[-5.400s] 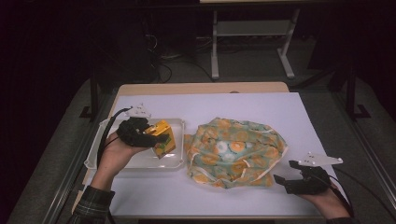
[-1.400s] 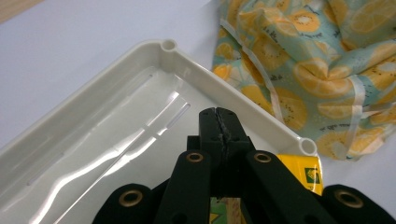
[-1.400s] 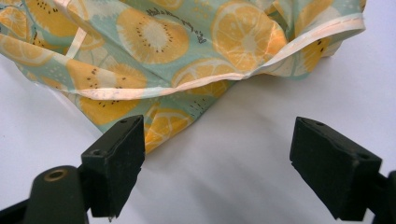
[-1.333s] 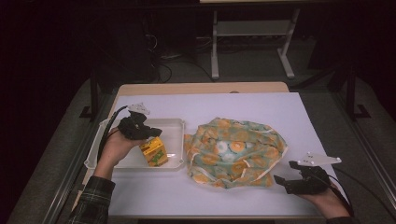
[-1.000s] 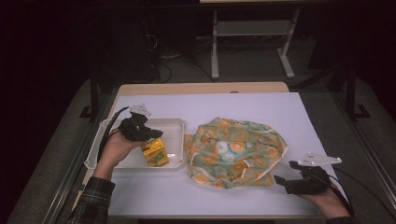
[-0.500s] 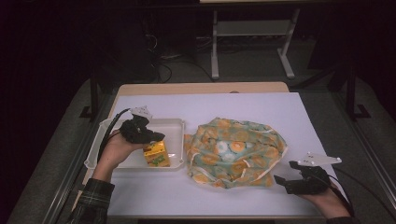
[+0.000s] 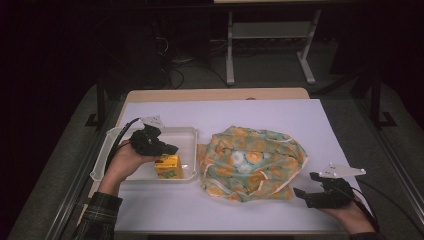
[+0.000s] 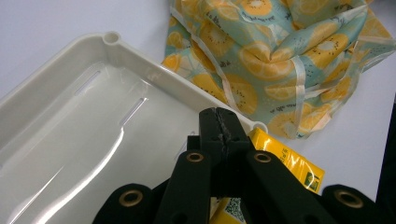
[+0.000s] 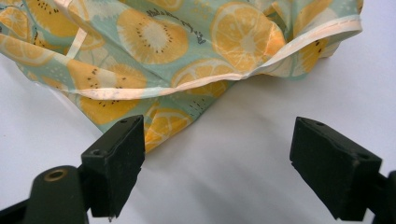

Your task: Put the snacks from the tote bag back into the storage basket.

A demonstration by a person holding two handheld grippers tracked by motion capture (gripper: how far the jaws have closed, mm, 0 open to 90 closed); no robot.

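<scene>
A yellow juice carton (image 7: 167,166) lies in the near right corner of a white plastic tray (image 7: 186,132). My left gripper (image 7: 172,149) hovers just above the carton, jaws pressed together with nothing between them. In the left gripper view the shut gripper (image 8: 219,117) points over the tray's rim (image 8: 140,65), with the carton (image 8: 292,161) beneath and to its right. A crumpled citrus-print cloth bag (image 7: 250,162) sits mid-table. My right gripper (image 7: 304,184) rests at the bag's near right corner, open. In the right gripper view the gripper (image 9: 219,158) frames bare table just short of the bag's hem (image 9: 187,42).
A white sheet (image 7: 250,115) covers the table top. The tray's far and left parts (image 8: 70,154) hold nothing. Metal rails run along both sides of the table, and a dark floor with a stand's legs (image 7: 270,50) lies beyond.
Five seconds back the left gripper held the carton over the tray; the carton now lies in the tray and the gripper is shut and empty. The right hand has not moved.
</scene>
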